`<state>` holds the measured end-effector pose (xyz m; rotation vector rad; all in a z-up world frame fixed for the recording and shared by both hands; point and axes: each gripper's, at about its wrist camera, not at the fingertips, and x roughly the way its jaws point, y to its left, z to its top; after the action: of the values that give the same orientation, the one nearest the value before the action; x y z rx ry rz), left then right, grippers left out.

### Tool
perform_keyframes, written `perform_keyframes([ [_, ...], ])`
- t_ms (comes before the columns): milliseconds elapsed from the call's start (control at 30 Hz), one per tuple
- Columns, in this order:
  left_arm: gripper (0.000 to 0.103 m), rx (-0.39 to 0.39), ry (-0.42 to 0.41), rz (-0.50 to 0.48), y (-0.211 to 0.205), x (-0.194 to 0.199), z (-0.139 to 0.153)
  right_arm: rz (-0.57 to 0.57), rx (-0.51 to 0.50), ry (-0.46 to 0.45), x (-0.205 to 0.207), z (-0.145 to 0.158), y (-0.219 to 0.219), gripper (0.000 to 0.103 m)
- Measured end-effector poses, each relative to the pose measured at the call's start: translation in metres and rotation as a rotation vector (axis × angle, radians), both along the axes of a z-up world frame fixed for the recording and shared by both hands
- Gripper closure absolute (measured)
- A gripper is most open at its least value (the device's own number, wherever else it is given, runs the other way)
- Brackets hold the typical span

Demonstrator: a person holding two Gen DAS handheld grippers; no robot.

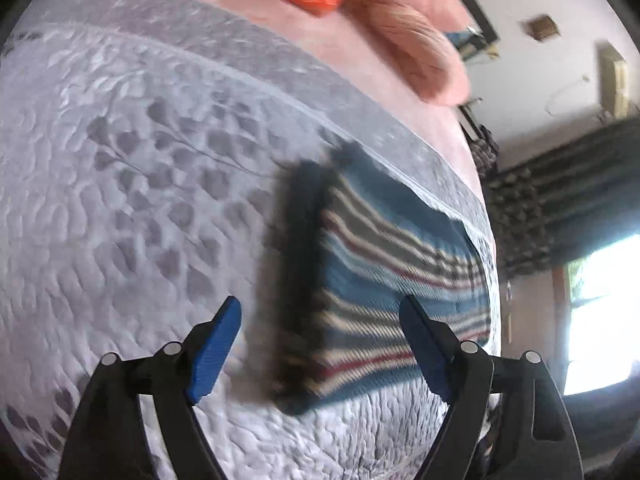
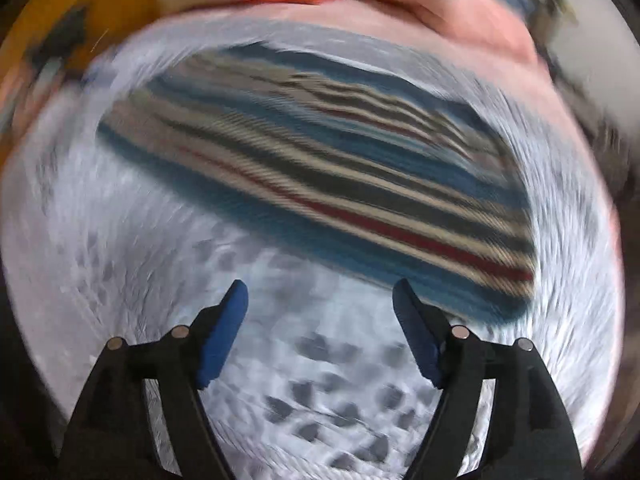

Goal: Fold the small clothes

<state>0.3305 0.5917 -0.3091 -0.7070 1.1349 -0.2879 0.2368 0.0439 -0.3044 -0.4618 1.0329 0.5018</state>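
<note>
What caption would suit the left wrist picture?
Open left gripper hovers over a striped folded garment lying on a grey-patterned quilt.

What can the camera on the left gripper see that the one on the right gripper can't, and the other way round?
Only the left wrist view shows the room: a bright window and dark curtain. Only the right wrist view shows an orange-yellow surface at top left. Both show the striped cloth lying on the white patterned bedspread, a pink pillow, and their own open gripper, left, right, holding nothing.
</note>
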Motion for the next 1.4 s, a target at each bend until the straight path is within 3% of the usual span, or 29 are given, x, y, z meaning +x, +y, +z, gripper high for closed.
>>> perform_keyframes([
  [133,0.021,-0.073,0.073,-0.039,-0.014,0.036,-0.029,0.176,-0.121,-0.122,-0.034,-0.022,0.089,0.027],
  [233,0.021,-0.067,0.076,-0.052,-0.025,0.07,-0.036,0.255,-0.149,-0.194,-0.049,-0.03,0.138,0.027],
  [333,0.021,-0.05,0.057,-0.05,-0.035,0.089,-0.047,0.279,-0.126,-0.22,-0.049,-0.035,0.167,0.023],
  [433,0.023,-0.108,0.073,-0.1,-0.049,0.107,-0.061,0.304,-0.151,-0.261,-0.047,-0.039,0.187,0.022],
  [533,0.023,-0.095,0.075,-0.168,-0.066,0.119,-0.066,0.306,-0.156,-0.274,-0.035,-0.048,0.201,0.024],
  [667,0.024,-0.143,0.058,-0.186,-0.07,0.131,-0.07,0.319,-0.187,-0.329,-0.019,-0.057,0.227,0.024],
  [833,0.034,-0.133,0.06,-0.207,-0.077,0.139,-0.069,0.342,-0.213,-0.426,-0.01,-0.062,0.261,0.026],
  [967,0.061,-0.116,0.085,-0.214,-0.078,0.148,-0.072,0.367,-0.256,-0.507,-0.012,-0.061,0.285,0.034],
  [1100,0.069,-0.109,0.102,-0.217,-0.08,0.152,-0.072,0.373,-0.269,-0.54,-0.019,-0.064,0.305,0.045],
  [1167,0.076,-0.113,0.106,-0.209,-0.08,0.153,-0.071,0.367,-0.254,-0.515,-0.02,-0.064,0.31,0.064],
  [1267,0.08,-0.102,0.112,-0.205,-0.081,0.155,-0.067,0.322,-0.227,-0.475,-0.015,-0.06,0.314,0.079],
  [1400,0.082,-0.083,0.109,-0.215,-0.083,0.154,-0.054,0.273,-0.166,-0.447,-0.013,-0.042,0.306,0.089],
])
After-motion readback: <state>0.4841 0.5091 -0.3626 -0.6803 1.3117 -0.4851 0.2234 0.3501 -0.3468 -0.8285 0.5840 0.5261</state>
